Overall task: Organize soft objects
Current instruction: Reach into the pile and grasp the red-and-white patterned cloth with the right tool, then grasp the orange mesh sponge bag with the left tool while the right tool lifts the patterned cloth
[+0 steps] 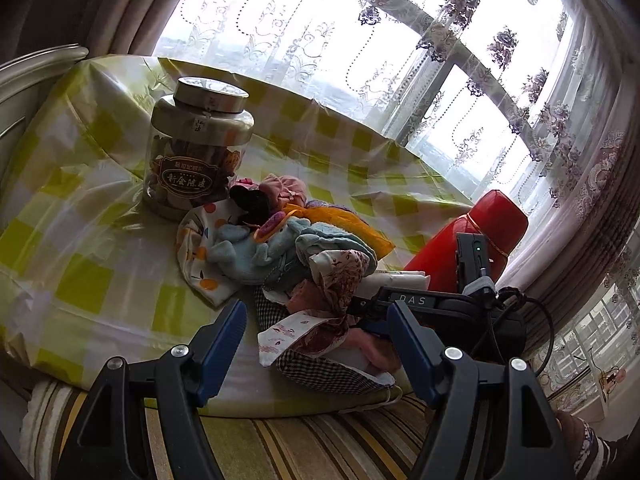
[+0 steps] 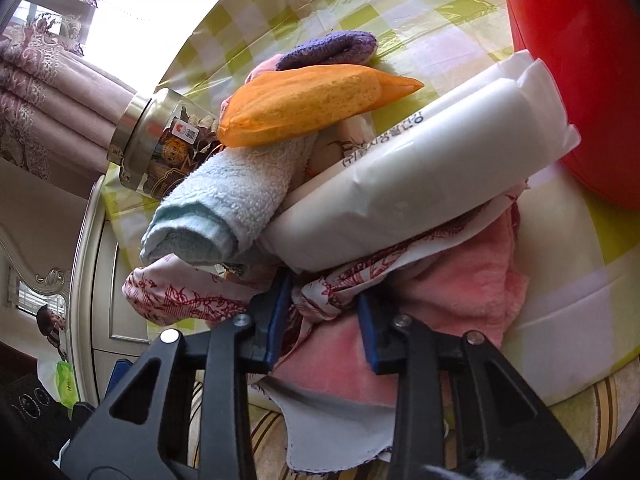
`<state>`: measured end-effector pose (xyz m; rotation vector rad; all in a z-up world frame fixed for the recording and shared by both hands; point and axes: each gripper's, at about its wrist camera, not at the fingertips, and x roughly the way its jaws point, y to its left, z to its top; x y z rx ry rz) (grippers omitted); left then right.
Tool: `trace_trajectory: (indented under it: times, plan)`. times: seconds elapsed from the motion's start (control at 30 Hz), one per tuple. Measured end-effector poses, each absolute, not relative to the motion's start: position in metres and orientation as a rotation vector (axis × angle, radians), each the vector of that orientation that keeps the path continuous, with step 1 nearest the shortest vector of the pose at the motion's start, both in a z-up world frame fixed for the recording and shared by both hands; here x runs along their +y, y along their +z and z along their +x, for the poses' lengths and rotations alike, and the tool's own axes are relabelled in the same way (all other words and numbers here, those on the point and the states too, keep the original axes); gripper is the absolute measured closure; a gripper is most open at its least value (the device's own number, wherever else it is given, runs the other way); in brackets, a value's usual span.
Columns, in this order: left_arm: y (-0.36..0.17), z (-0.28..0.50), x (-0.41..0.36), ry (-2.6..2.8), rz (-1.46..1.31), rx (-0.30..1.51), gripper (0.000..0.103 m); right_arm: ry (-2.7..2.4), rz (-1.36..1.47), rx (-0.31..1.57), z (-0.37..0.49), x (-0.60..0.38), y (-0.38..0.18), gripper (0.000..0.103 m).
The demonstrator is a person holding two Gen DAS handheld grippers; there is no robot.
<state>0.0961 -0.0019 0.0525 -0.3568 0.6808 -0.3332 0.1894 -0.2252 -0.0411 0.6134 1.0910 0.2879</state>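
Right wrist view: the right gripper [image 2: 322, 316] has its blue pads pinched on a bunched fold of red-printed cloth [image 2: 332, 292] at the near edge of the pile, over a pink towel [image 2: 460, 276]. Just beyond lie a white pack [image 2: 420, 168], a blue towel [image 2: 240, 196] and an orange sponge [image 2: 304, 104]. Left wrist view: the left gripper [image 1: 316, 344] hangs with jaws apart, gripping nothing, before the same pile on the checked tablecloth [image 1: 80, 200]. A jar [image 1: 196, 148] stands behind, a red flask [image 1: 472, 236] to the right.
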Motion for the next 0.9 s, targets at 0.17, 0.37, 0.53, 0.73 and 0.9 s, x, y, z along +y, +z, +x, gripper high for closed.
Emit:
trace_trajectory:
  times: [0.17, 0.37, 0.53, 0.73, 0.9]
  plan:
    - [0.06, 0.104, -0.005, -0.326, -0.325, 0.659, 0.029, 0.306, 0.558, 1.046, 0.179, -0.227, -0.034, 0.08]
    - [0.073, 0.121, -0.01, -0.321, -0.306, 0.624, 0.032, 0.317, 0.503, 0.996, 0.161, -0.229, -0.021, 0.082]
    - [0.082, 0.138, -0.022, -0.332, -0.279, 0.612, 0.034, 0.322, 0.456, 0.952, 0.148, -0.233, -0.006, 0.082]
    - [0.09, 0.163, -0.041, -0.365, -0.27, 0.623, 0.034, 0.326, 0.404, 0.899, 0.13, -0.245, 0.011, 0.083]
    - [0.085, 0.19, -0.057, -0.432, -0.34, 0.693, 0.038, 0.304, 0.392, 0.866, 0.116, -0.262, 0.021, 0.083]
